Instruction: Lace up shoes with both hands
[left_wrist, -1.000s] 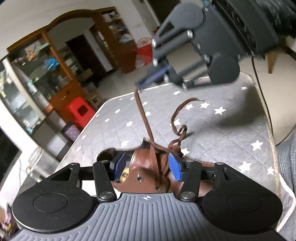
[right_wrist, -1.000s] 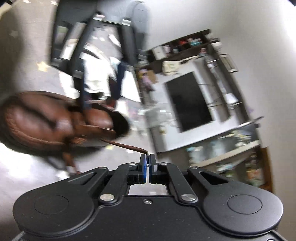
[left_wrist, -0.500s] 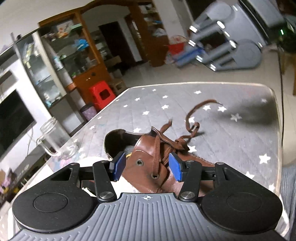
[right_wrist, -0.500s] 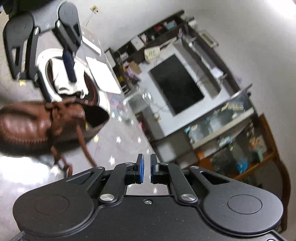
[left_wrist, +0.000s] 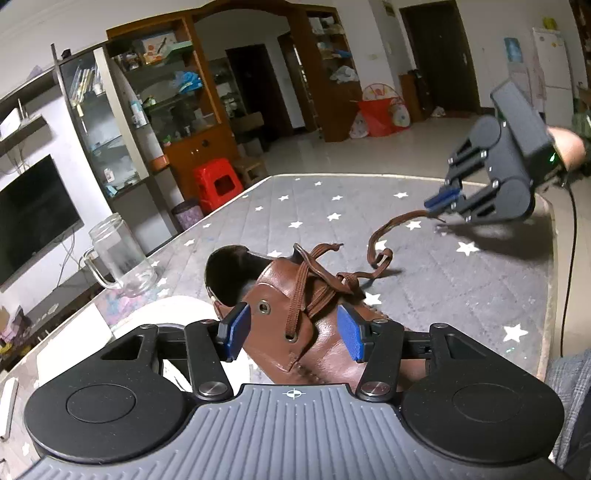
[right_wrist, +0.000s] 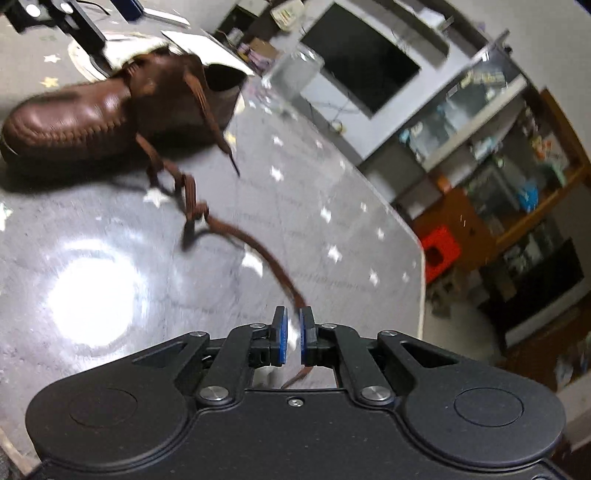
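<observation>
The brown leather shoe (left_wrist: 321, 314) lies on the star-patterned table (left_wrist: 461, 295), its collar towards the glass jar (left_wrist: 118, 258), with its upper directly between the wide-spread blue pads of the left gripper (left_wrist: 293, 332), which close on nothing. From the eyelets one long lace end (right_wrist: 236, 236) runs out along the tabletop, away from the shoe's side, to the right gripper (right_wrist: 291, 339). There the lace passes through a narrow gap between the pads; whether they pinch it, the blur does not settle. A shorter lace end (left_wrist: 325, 248) lies loose across the tongue, nearer the left gripper. The long lace's axis points from shoe to right gripper, so any pull would go along that line. Bare tabletop surrounds the lace, though the far table edge is near the right gripper.
</observation>
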